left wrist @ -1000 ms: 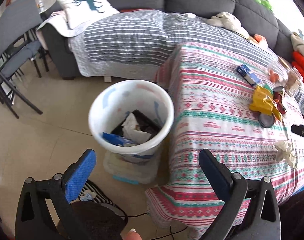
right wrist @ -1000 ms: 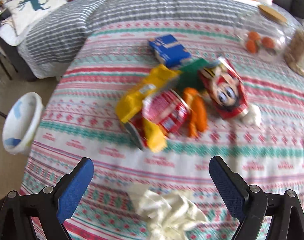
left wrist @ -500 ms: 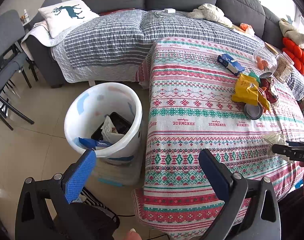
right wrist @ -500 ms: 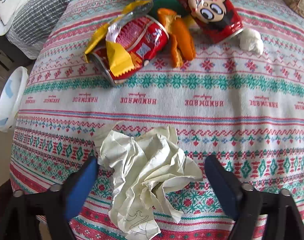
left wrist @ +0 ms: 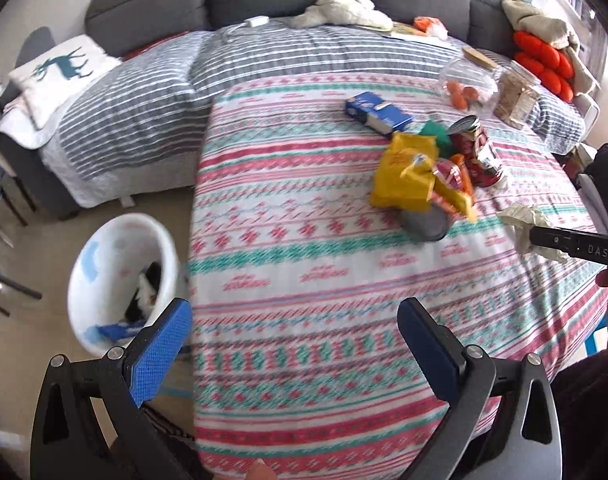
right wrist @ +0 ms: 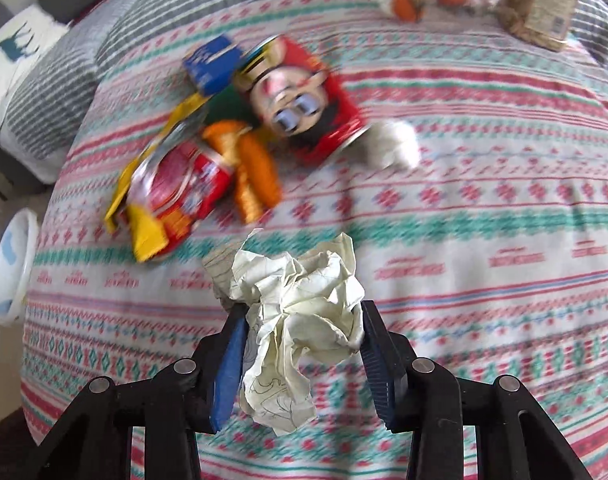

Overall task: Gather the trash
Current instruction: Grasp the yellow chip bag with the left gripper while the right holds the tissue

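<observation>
The crumpled paper [right wrist: 300, 320] sits clamped between your right tongs [right wrist: 302, 344], held over the near part of the desk [right wrist: 483, 240] with its patterned cloth. Beyond the paper lies a heap of litter: a yellow wrapper [left wrist: 403, 176], a red can [right wrist: 184, 188], a cartoon-printed can [right wrist: 300, 100] and a blue box [right wrist: 214, 64]. Your left tongs [left wrist: 294, 344] stand wide apart with nothing between them, over the desk's near left edge. The white bin [left wrist: 116, 276] stands on the floor left of the desk, some rubbish inside it.
</observation>
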Demonstrator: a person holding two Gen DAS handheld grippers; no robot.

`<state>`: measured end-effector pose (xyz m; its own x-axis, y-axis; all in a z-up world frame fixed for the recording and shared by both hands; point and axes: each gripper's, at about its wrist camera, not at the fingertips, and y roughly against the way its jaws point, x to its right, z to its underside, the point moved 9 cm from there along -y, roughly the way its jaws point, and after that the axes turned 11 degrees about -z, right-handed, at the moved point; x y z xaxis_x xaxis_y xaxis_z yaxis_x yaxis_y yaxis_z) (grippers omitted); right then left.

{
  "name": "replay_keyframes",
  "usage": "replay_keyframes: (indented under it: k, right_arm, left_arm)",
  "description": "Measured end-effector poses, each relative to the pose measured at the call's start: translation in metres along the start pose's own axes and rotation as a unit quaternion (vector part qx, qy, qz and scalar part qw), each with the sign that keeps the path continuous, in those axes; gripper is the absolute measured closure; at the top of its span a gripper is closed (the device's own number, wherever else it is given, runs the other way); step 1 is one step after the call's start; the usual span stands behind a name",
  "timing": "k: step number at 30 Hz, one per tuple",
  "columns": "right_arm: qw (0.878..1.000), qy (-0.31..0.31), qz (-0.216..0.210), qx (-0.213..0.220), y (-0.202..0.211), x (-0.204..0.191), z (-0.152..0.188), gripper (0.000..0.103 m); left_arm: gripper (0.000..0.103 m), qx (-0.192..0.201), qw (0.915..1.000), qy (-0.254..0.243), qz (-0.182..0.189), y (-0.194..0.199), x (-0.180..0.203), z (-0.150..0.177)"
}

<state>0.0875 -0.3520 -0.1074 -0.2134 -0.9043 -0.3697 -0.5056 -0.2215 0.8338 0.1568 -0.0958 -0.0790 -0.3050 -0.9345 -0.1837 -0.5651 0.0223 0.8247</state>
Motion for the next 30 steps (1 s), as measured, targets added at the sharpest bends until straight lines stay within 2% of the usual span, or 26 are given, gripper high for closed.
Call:
replay_keyframes:
  k: [8, 16, 24, 26, 30]
  right_arm:
    - [0.999, -0.045, 0.004, 0.012, 0.011, 0.041, -0.011, 0.055]
    - [0.999, -0.049, 0.006, 0.006, 0.007, 0.055, -0.013, 0.055]
    - [0.998, -0.056, -0.012, 0.005, 0.006, 0.06, -0.018, 0.054]
    - [0.998, -0.062, -0.016, 0.005, 0.006, 0.063, -0.02, 0.054]
    - [0.998, -0.066, -0.019, 0.007, 0.007, 0.065, -0.022, 0.054]
  left_arm:
    - [0.0, -0.008, 0.9966, -0.004, 0.082, -0.023, 0.064, -0.052]
    - [0.006, -0.033, 0.9944, 0.002, 0.1, -0.071, 0.095, -0.077]
    - [0.018, -0.051, 0.988, 0.038, 0.141, -0.096, 0.113, -0.089]
    - [0.029, -0.056, 0.9863, 0.047, 0.148, -0.099, 0.114, -0.089]
    - [0.039, -0.063, 0.9835, 0.073, 0.153, -0.102, 0.108, -0.09]
